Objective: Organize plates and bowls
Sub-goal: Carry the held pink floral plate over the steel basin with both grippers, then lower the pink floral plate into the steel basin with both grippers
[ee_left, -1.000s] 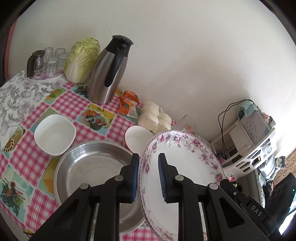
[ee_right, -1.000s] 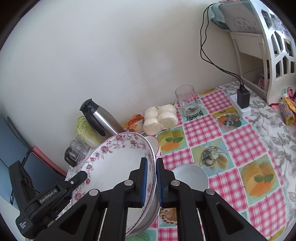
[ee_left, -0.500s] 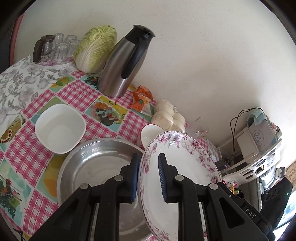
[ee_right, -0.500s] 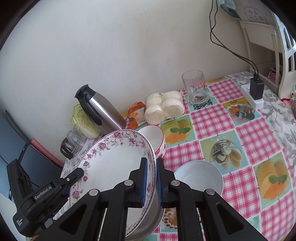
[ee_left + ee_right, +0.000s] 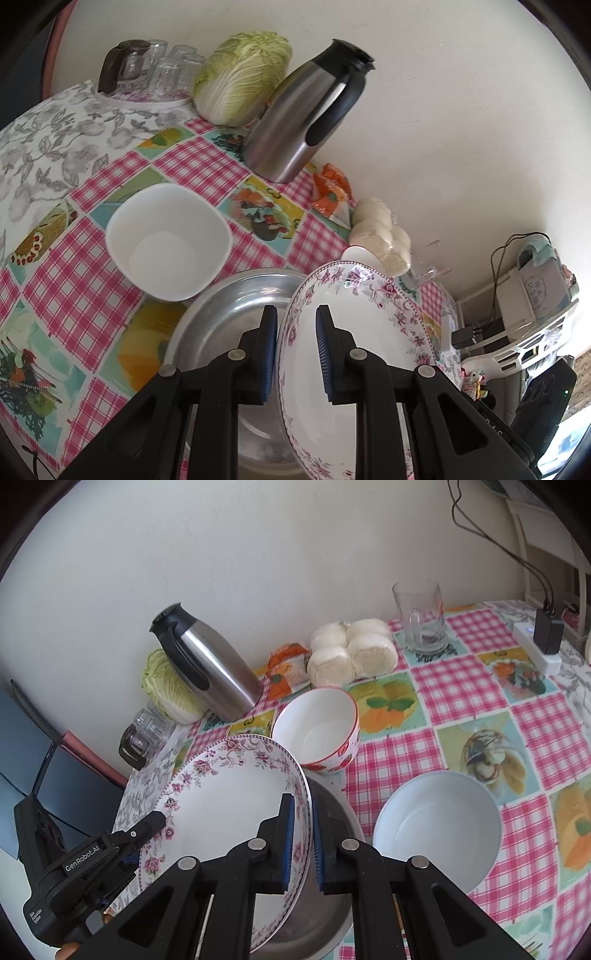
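A white plate with pink flowers (image 5: 365, 332) is held tilted above a round steel pan (image 5: 225, 314). My left gripper (image 5: 295, 339) is shut on its left rim and my right gripper (image 5: 303, 830) is shut on its right rim (image 5: 295, 794). The plate's middle shows in the right wrist view (image 5: 229, 812), with the steel pan (image 5: 325, 904) under it. A square white bowl (image 5: 168, 240) sits left of the pan. A red-rimmed bowl (image 5: 317, 731) sits behind the pan, and a pale blue bowl (image 5: 439, 827) sits to its right.
A steel thermos jug (image 5: 310, 110), a cabbage (image 5: 240, 74) and a tray of glasses (image 5: 151, 74) stand by the wall. Buns (image 5: 351, 650), orange packets (image 5: 288, 668), a glass mug (image 5: 421, 616) and a power strip (image 5: 539, 646) lie further right.
Both grippers have moved down and forward with the plate, closer to the steel pan and the bowls. The grip on the plate is unchanged.
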### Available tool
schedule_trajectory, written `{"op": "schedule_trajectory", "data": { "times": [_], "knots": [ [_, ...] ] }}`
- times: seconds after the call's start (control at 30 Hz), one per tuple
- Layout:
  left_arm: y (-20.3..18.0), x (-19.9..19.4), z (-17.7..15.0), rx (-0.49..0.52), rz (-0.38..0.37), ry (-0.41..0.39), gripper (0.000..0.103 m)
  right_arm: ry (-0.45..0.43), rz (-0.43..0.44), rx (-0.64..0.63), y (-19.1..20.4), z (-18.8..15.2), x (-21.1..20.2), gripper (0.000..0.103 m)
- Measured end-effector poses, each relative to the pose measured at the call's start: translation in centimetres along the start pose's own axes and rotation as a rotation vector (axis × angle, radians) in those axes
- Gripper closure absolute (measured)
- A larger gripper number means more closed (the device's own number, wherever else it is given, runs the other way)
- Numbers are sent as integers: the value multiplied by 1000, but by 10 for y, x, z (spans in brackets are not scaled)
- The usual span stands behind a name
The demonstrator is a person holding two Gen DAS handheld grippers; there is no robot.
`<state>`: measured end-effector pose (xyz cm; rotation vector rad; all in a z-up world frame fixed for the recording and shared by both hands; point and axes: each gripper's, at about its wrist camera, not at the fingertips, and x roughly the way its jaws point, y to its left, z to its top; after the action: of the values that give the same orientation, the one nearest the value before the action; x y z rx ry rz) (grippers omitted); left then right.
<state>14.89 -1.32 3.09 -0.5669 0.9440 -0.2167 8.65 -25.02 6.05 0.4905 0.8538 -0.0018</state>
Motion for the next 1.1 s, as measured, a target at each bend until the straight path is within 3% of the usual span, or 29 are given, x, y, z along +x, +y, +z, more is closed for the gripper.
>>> {"op": "schedule_trajectory", "data": {
  "times": [0.4,0.97,1.1],
  "knots": [
    [26,20,-4,-54,50,63,82,113,-44,23,-6,-15,36,92],
    [34,46,-12,-64,112,127,82,178,-88,38,-14,-25,56,91],
    [36,51,-14,-65,133,144,77,197,-108,24,-13,-29,63,90]
  ]
}}
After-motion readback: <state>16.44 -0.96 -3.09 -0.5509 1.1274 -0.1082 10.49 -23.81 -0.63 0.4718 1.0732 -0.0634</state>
